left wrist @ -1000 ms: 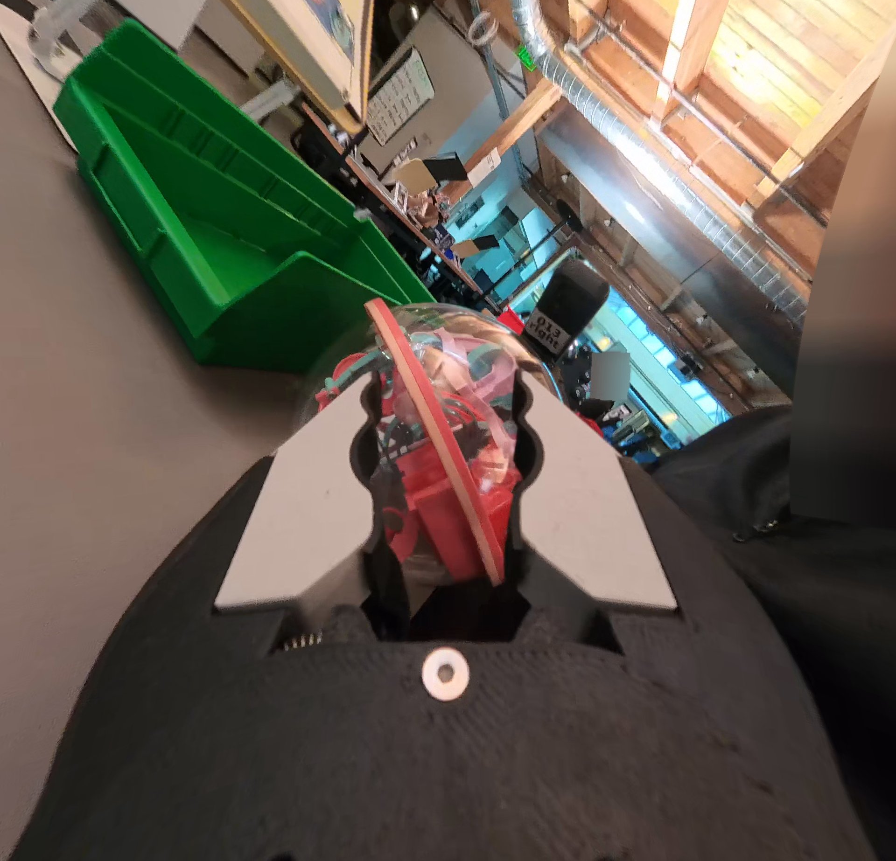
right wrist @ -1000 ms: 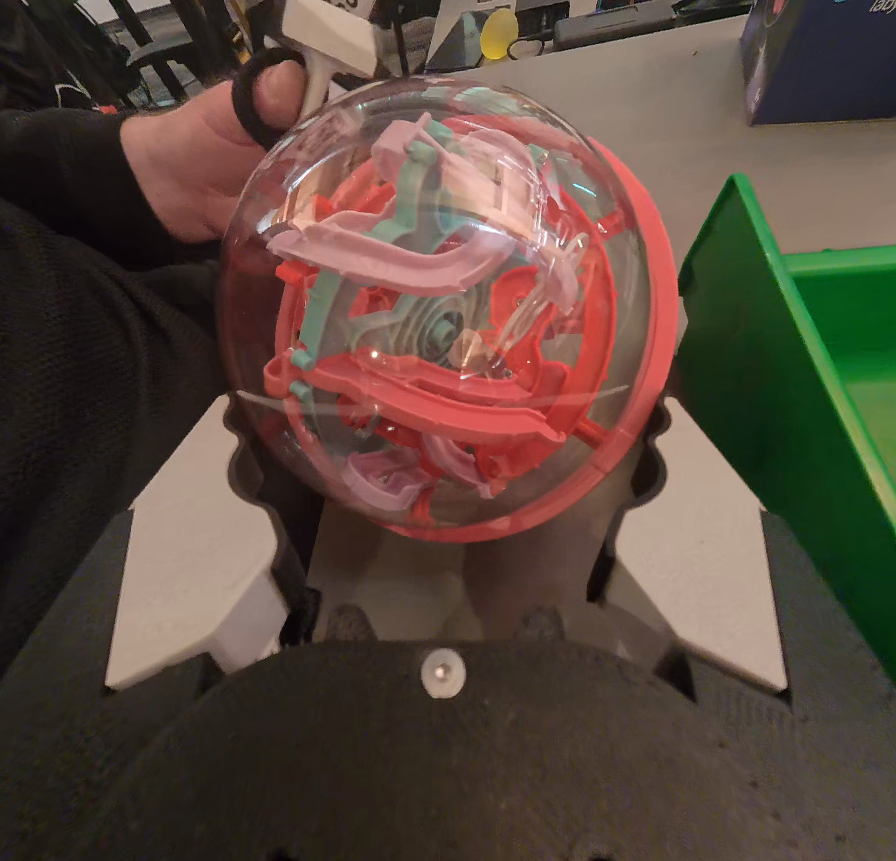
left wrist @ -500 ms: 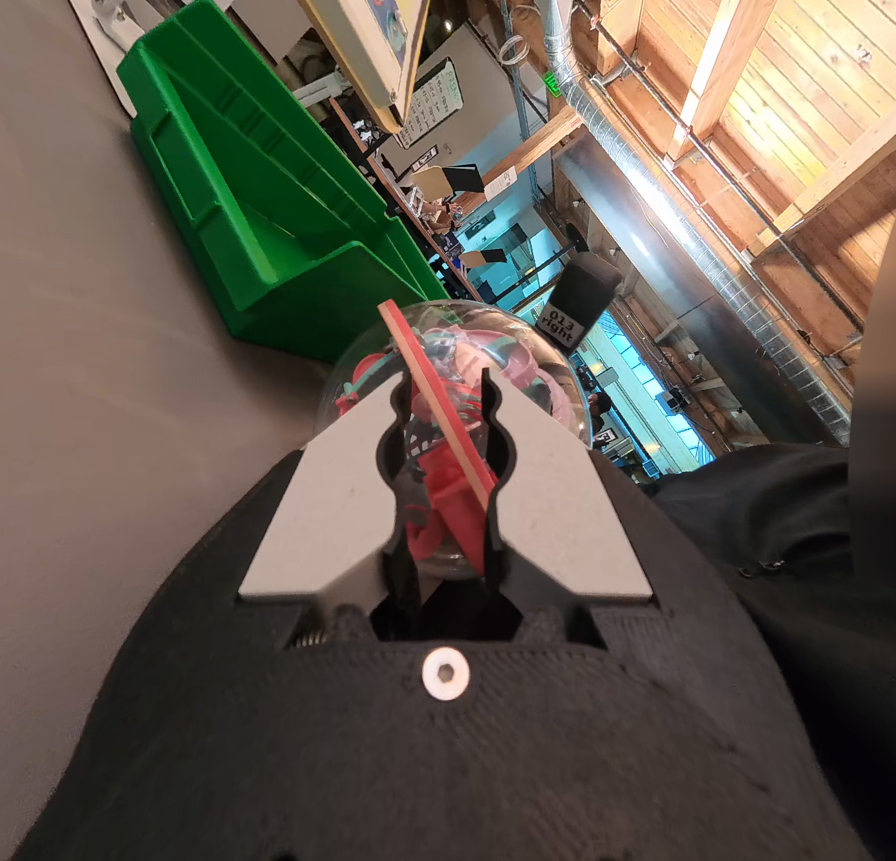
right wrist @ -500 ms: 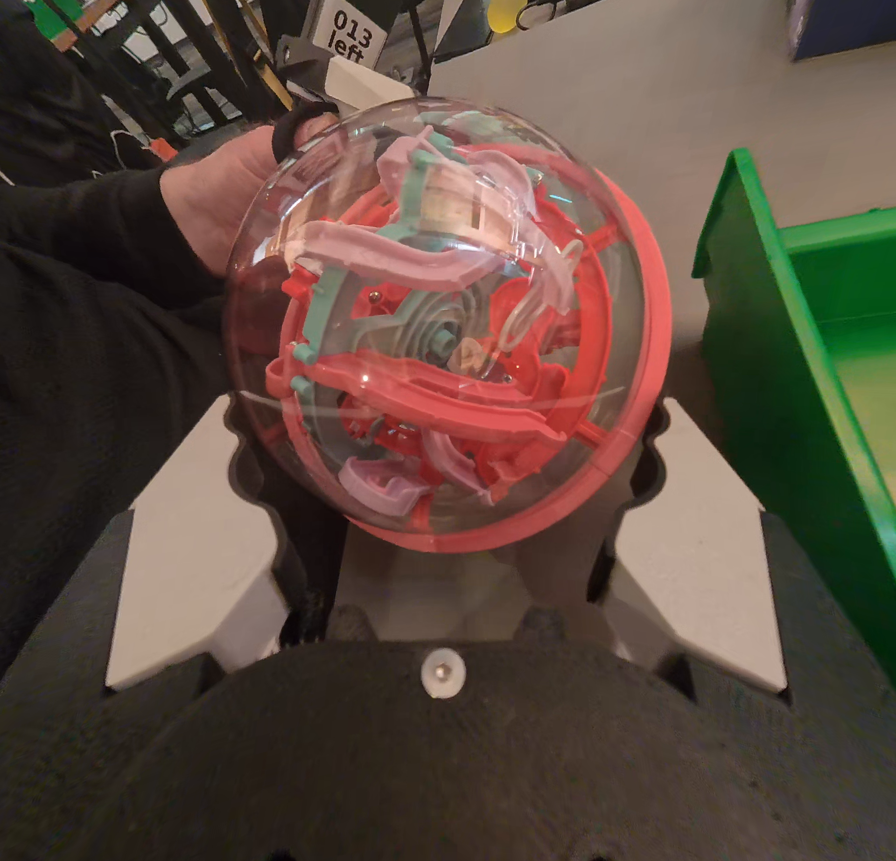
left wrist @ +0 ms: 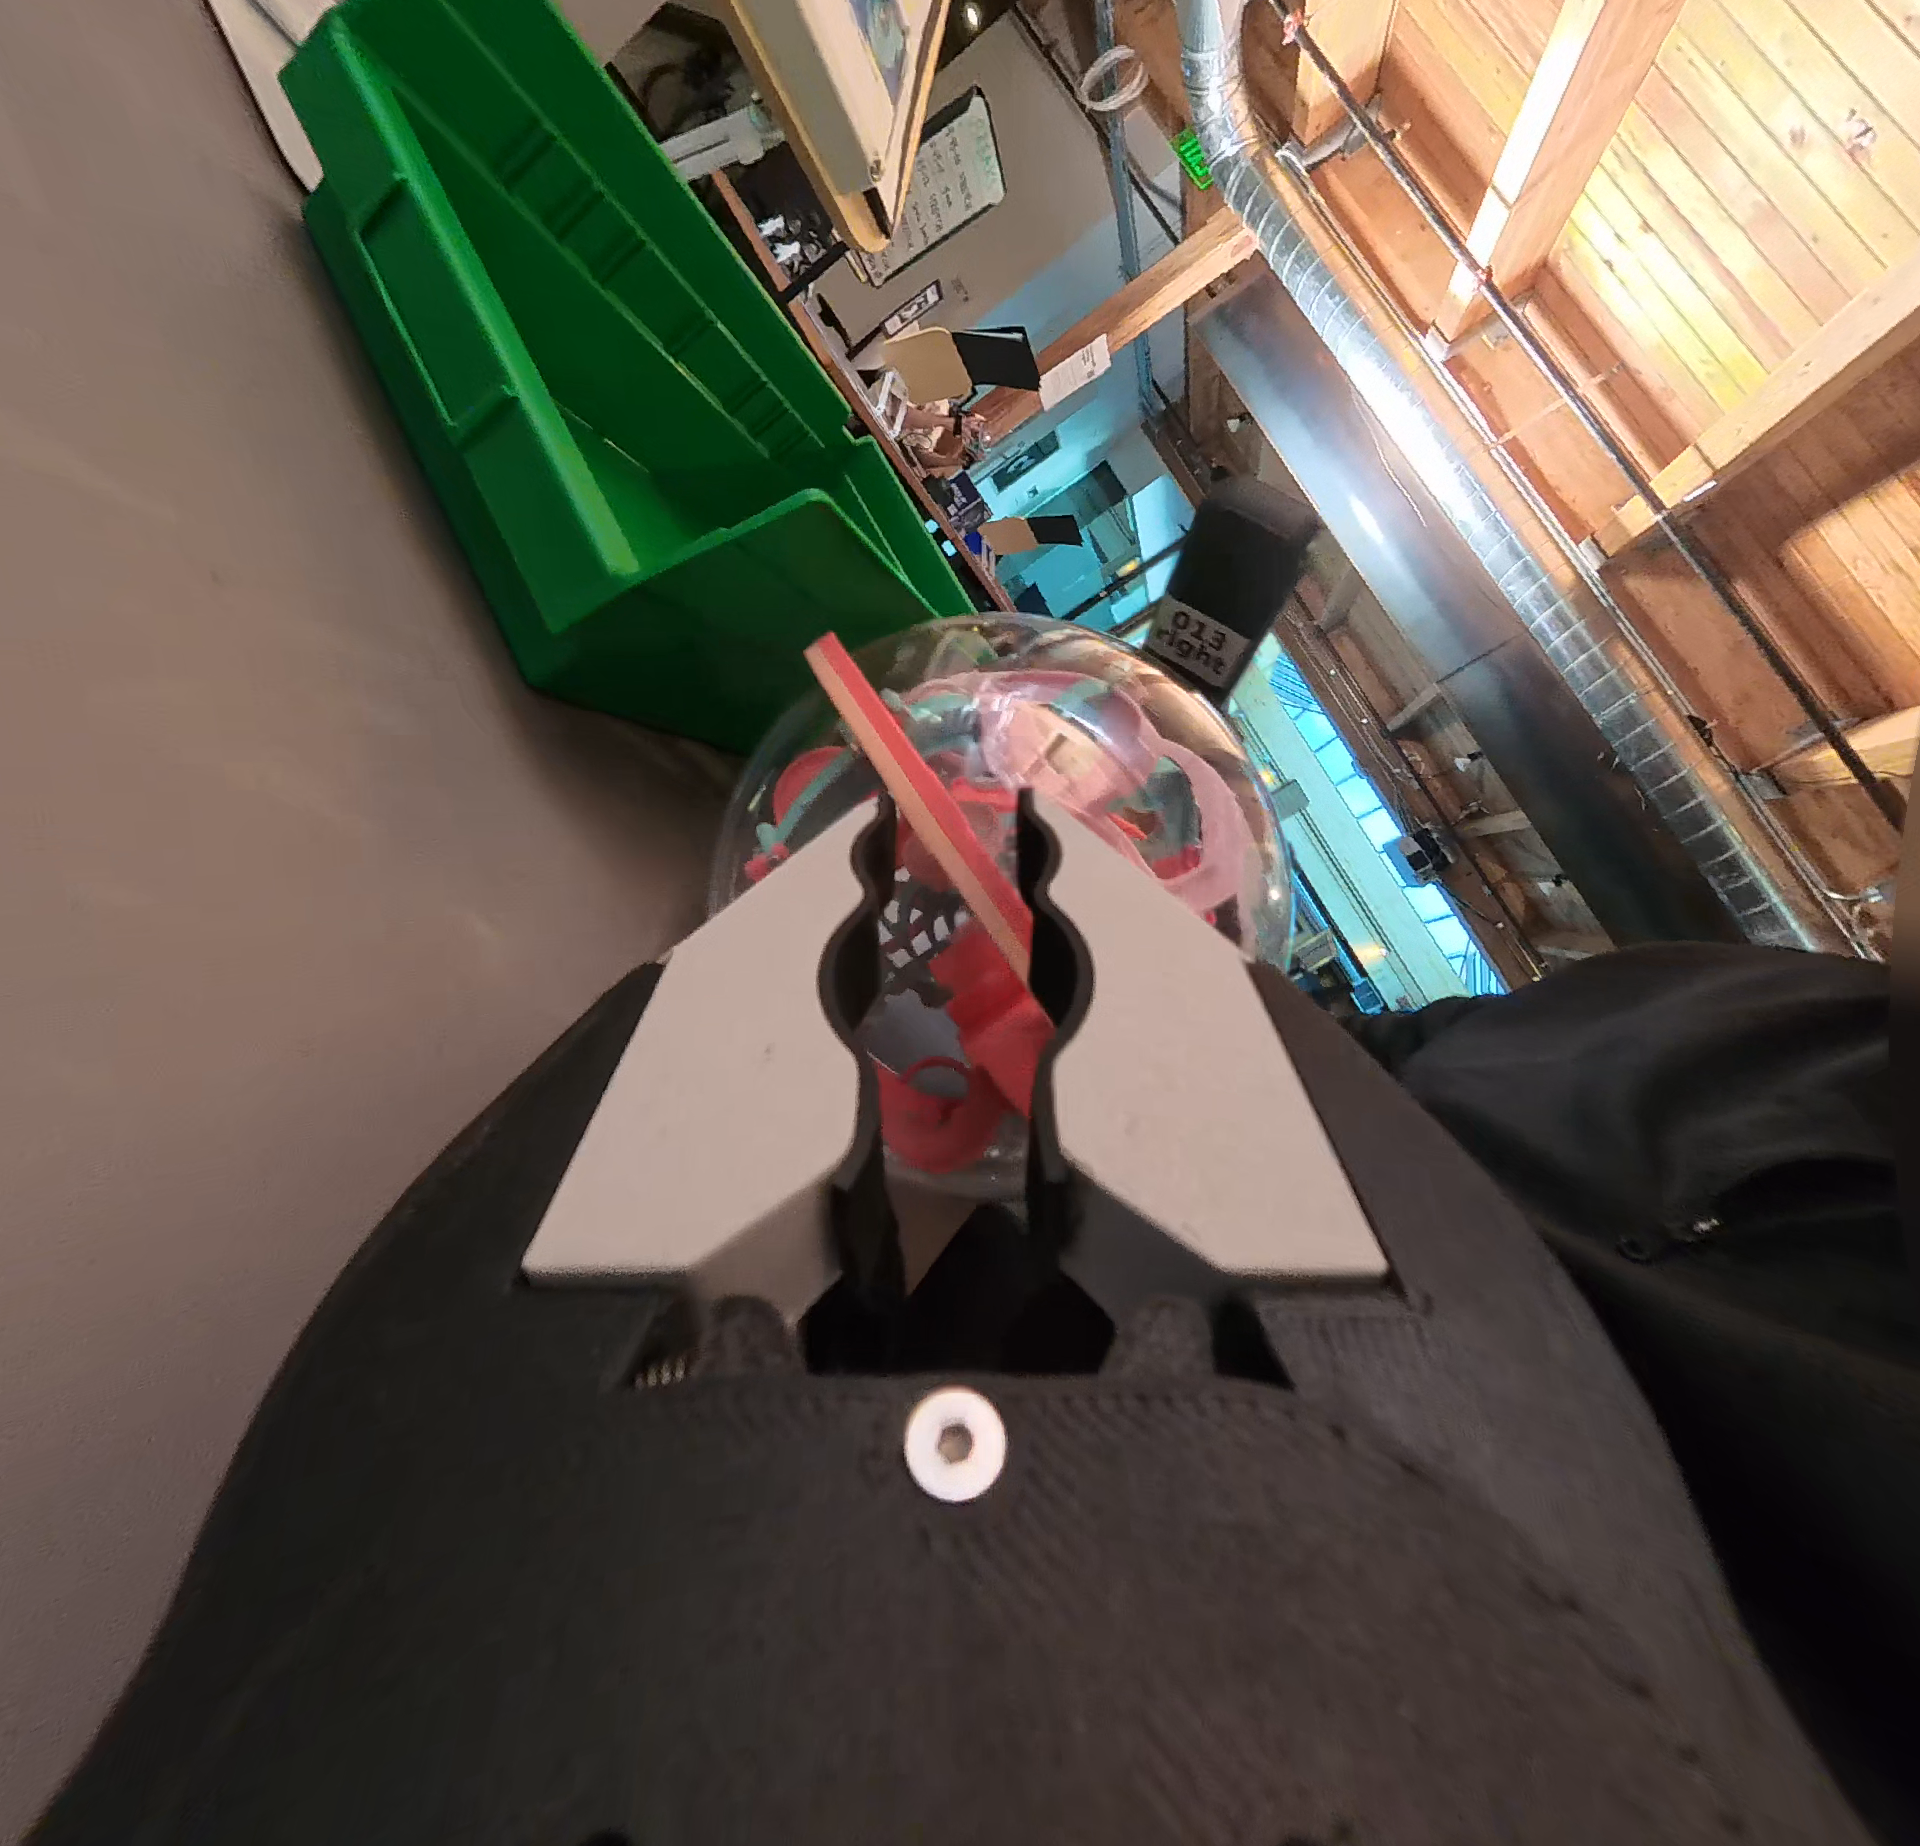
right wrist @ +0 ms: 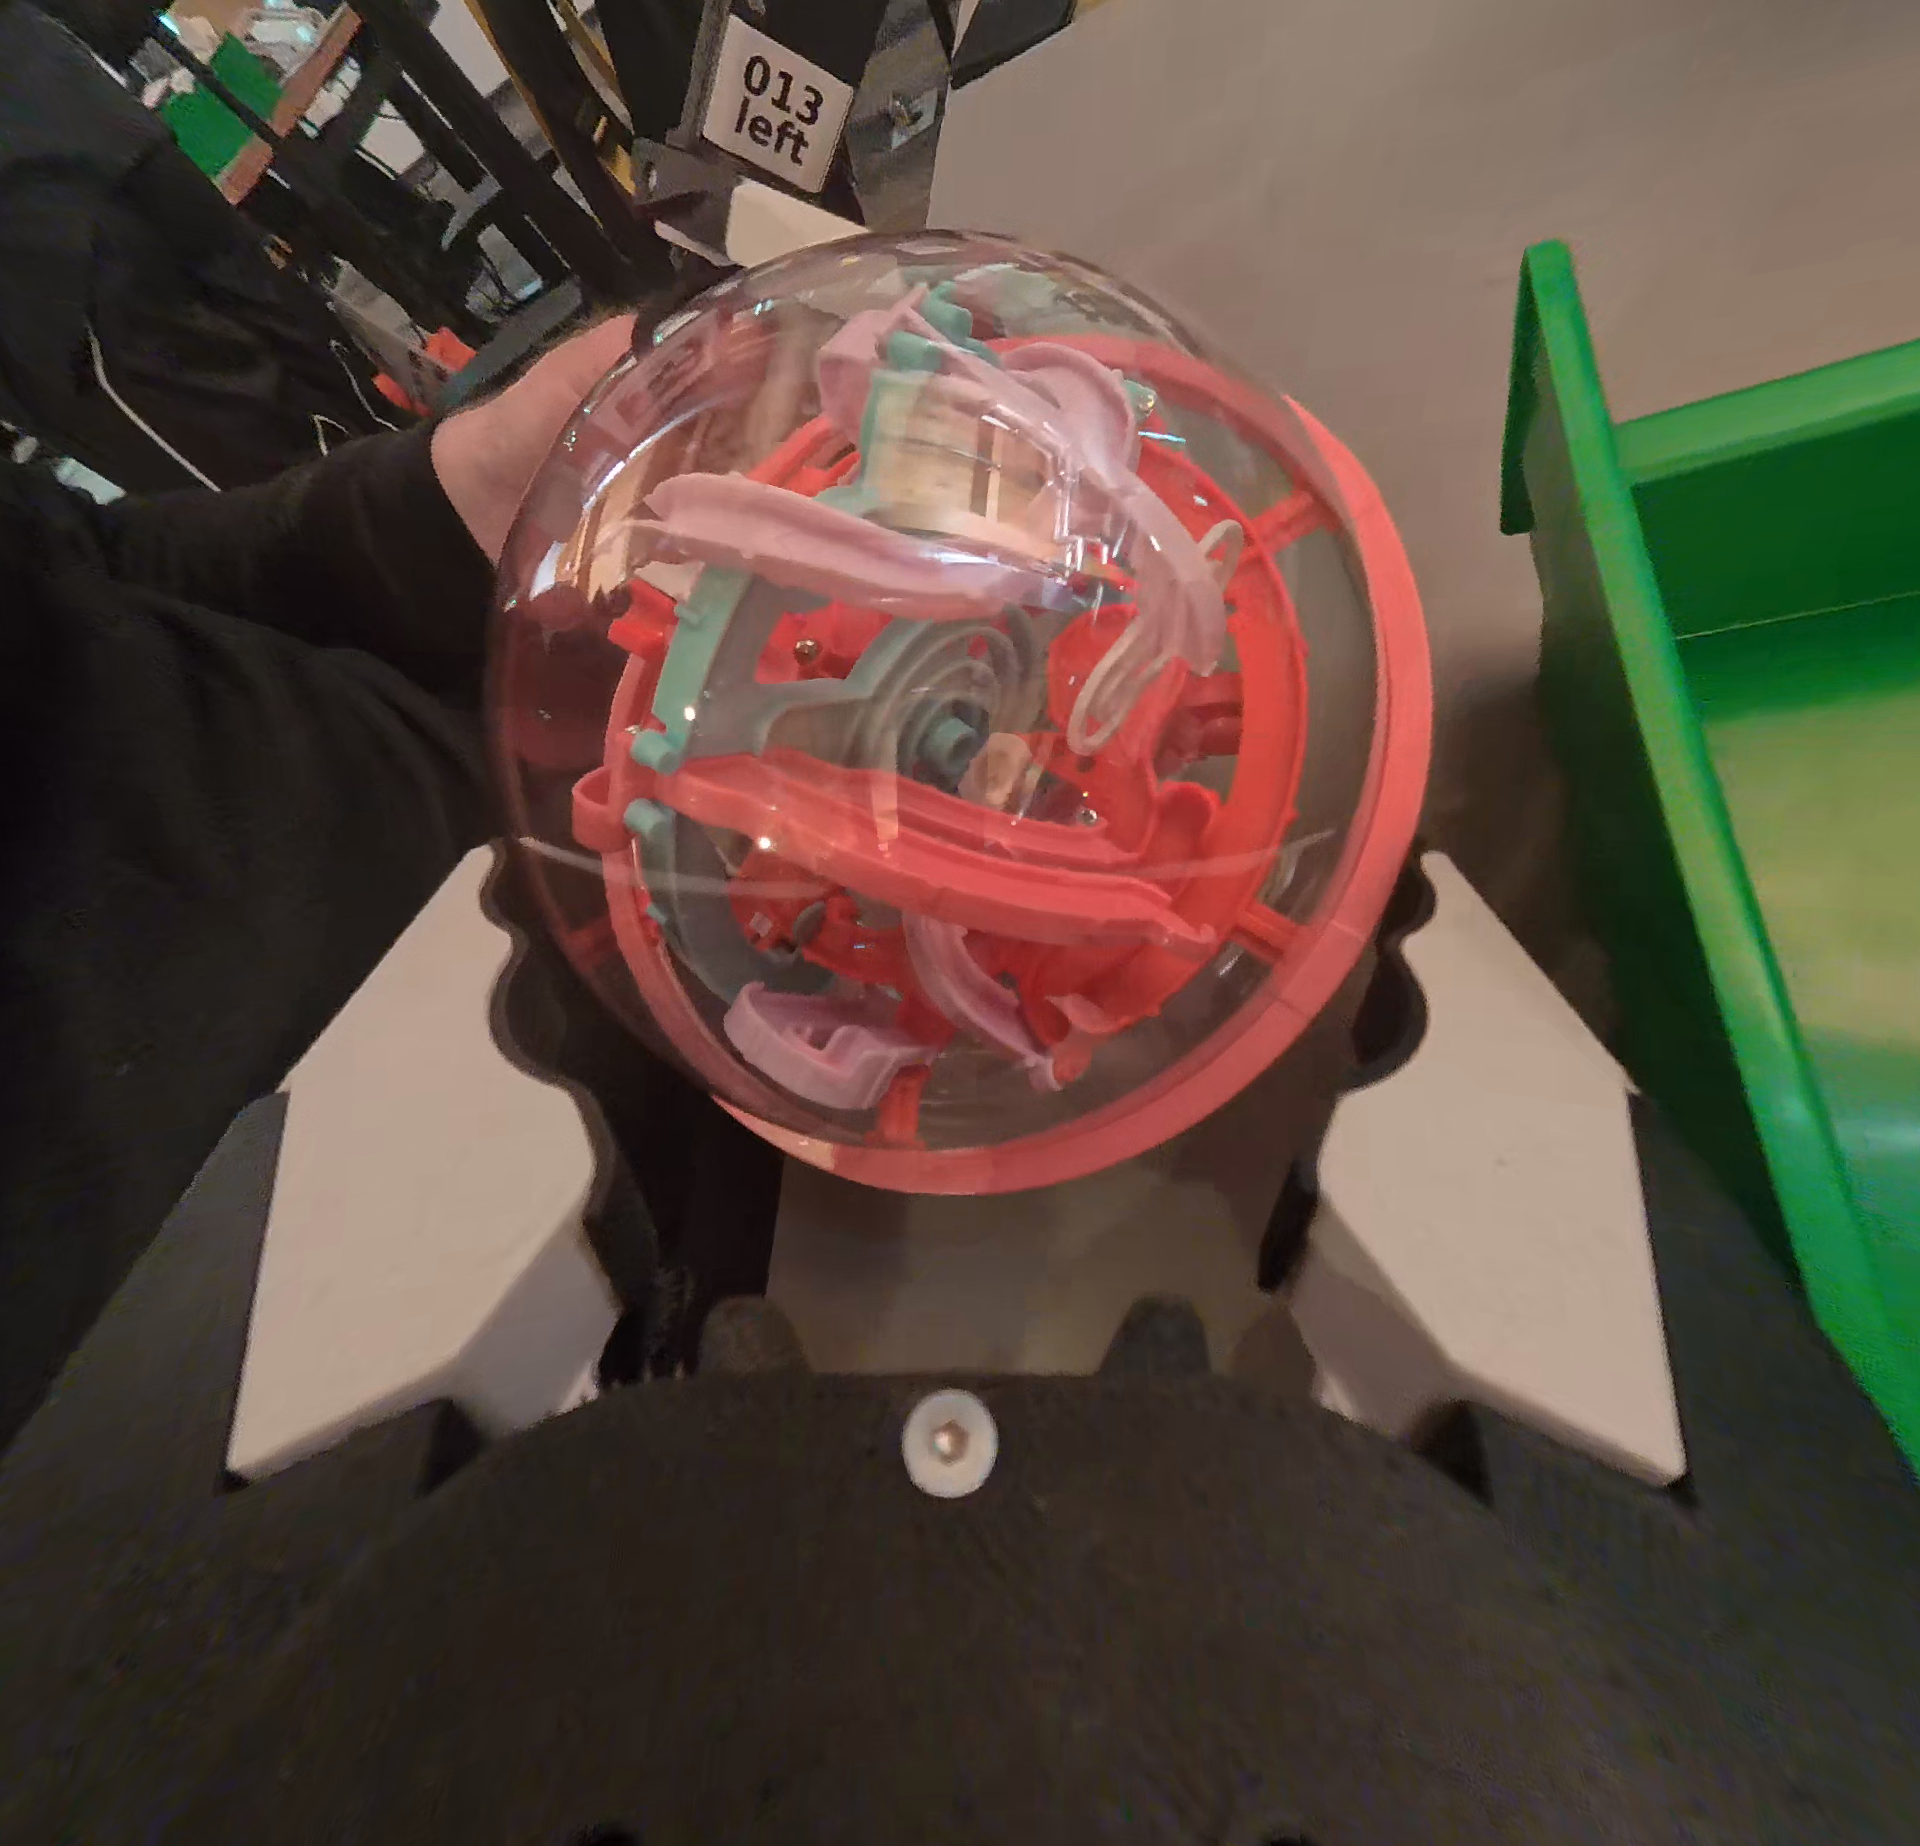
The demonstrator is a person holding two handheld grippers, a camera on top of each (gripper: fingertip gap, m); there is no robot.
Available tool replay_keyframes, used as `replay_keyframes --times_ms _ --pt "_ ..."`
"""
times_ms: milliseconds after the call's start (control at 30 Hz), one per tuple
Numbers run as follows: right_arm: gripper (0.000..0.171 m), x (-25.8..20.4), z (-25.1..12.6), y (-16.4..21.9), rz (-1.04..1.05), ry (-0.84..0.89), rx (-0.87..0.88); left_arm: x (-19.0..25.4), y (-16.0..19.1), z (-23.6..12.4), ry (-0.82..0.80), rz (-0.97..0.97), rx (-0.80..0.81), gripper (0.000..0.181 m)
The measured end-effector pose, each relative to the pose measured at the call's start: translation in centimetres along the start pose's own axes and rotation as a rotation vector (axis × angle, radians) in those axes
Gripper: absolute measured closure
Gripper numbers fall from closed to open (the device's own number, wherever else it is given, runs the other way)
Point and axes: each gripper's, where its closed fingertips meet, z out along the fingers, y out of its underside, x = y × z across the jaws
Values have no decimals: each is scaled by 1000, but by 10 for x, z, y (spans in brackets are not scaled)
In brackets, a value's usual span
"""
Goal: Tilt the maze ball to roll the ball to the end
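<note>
Clear plastic maze ball (right wrist: 956, 716), red equator rim, betw wide-spread right gripper (right wrist: 951, 975) fingers.

The left tongs (left wrist: 956, 840) are nearly closed, their grey fingers (left wrist: 727, 1069) pinching the red rim (left wrist: 914, 809) of the clear maze ball (left wrist: 1143, 788). Beyond it a green bin (left wrist: 540, 342) sits on the grey counter (left wrist: 208, 653). The right tongs (left wrist: 1231, 591) show behind the ball.
</note>
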Motion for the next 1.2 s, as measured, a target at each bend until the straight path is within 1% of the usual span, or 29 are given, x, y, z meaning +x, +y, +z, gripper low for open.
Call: replay_keyframes --times_ms 33,133,200,233,333,467,533,1200 --pt "17 1 0 0 6 -4 0 2 1 -1 10 1 -9 158" --pt "17 1 1 -2 11 -3 -4 22 3 -11 60 18 -21 128" --pt "17 1 2 -3 14 0 0 32 10 -18 26 103 -62 113" --pt "17 1 2 -4 14 -1 2 35 14 -18 7 144 -80 108" --pt "17 1 2 -5 15 1 10 34 28 -9 -51 231 -135 94" --pt "17 1 0 -5 8 16 19 26 33 -6 -93 293 -135 100" --pt "17 0 0 -6 2 28 13 22 39 -4 -128 341 -160 97" --pt "17 3 0 -12 -31 39 14 17 42 -5 -110 328 -140 97"
